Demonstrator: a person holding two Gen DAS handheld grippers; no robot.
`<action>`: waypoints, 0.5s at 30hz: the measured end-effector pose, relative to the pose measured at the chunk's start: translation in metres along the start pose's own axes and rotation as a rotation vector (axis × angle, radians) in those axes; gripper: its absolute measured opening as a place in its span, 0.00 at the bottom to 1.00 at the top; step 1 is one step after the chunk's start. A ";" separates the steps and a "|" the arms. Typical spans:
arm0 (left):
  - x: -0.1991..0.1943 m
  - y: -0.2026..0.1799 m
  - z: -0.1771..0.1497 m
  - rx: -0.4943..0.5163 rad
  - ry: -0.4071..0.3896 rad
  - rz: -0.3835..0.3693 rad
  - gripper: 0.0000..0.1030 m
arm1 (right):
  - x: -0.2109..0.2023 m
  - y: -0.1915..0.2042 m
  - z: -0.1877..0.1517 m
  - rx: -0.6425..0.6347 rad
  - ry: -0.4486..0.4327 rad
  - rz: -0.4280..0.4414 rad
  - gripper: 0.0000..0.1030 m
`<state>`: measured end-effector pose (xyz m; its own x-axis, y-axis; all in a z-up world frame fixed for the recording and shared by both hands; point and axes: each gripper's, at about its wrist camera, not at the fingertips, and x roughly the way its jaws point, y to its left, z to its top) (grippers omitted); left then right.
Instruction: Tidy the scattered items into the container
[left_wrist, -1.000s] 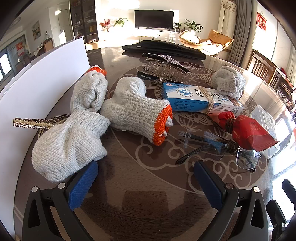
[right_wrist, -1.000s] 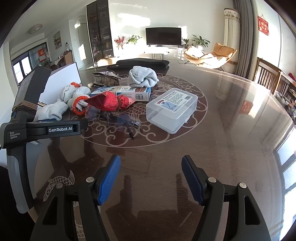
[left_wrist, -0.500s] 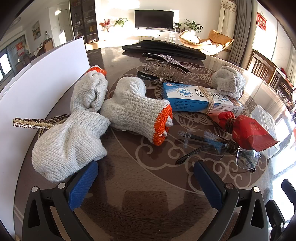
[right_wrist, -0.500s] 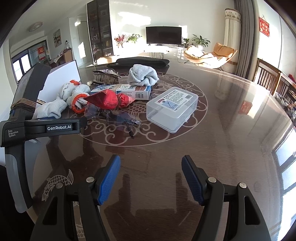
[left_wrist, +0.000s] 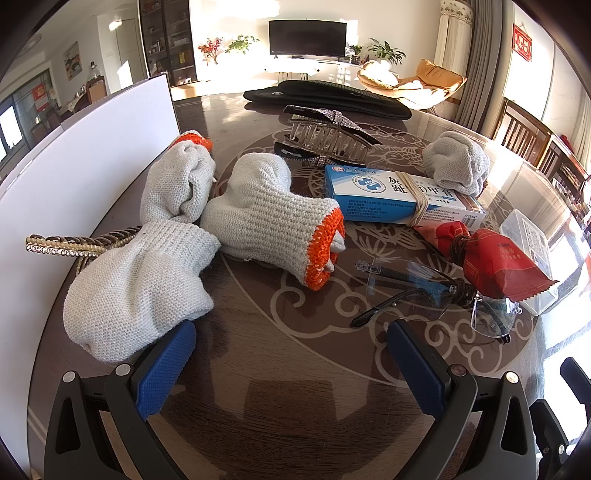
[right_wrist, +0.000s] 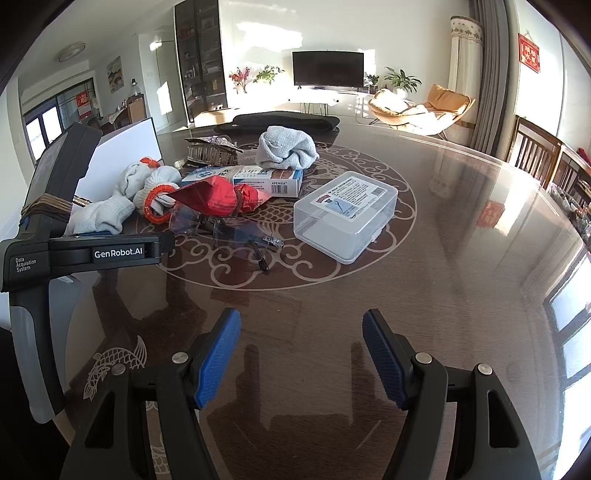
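Left gripper (left_wrist: 290, 363) spread wide, empty, low over the table (left_wrist: 295, 406), its left pad touching a grey glove (left_wrist: 136, 288). Right gripper (right_wrist: 301, 354) parted too, holding nothing. Clear box (right_wrist: 345, 214) sits closed just right of the glasses (right_wrist: 225, 232) and red packet (right_wrist: 218, 199).

The left gripper (left_wrist: 290, 363) sits low over the table, jaws spread wide and empty, blue pads (left_wrist: 164, 373) at 7 and 5 o'clock of its own view. The right gripper (right_wrist: 301, 356) is likewise spread wide with nothing between its blue pads (right_wrist: 218, 356). In the right wrist view, the left gripper's black body lies at 9 o'clock.
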<state>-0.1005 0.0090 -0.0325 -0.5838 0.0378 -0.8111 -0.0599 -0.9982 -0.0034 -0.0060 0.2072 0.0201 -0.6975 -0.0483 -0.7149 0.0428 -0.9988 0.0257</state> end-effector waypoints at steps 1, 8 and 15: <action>0.000 0.000 0.000 0.000 0.000 0.000 1.00 | 0.001 0.001 0.000 0.000 0.000 0.000 0.68; 0.000 0.000 0.000 0.000 0.000 0.000 1.00 | 0.001 0.001 0.001 -0.001 0.002 0.001 0.68; 0.000 0.000 0.000 0.000 0.000 0.000 1.00 | 0.001 0.001 0.000 0.000 0.001 0.001 0.68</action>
<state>-0.1006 0.0089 -0.0325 -0.5837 0.0377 -0.8111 -0.0598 -0.9982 -0.0034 -0.0068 0.2065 0.0199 -0.6964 -0.0495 -0.7159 0.0437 -0.9987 0.0266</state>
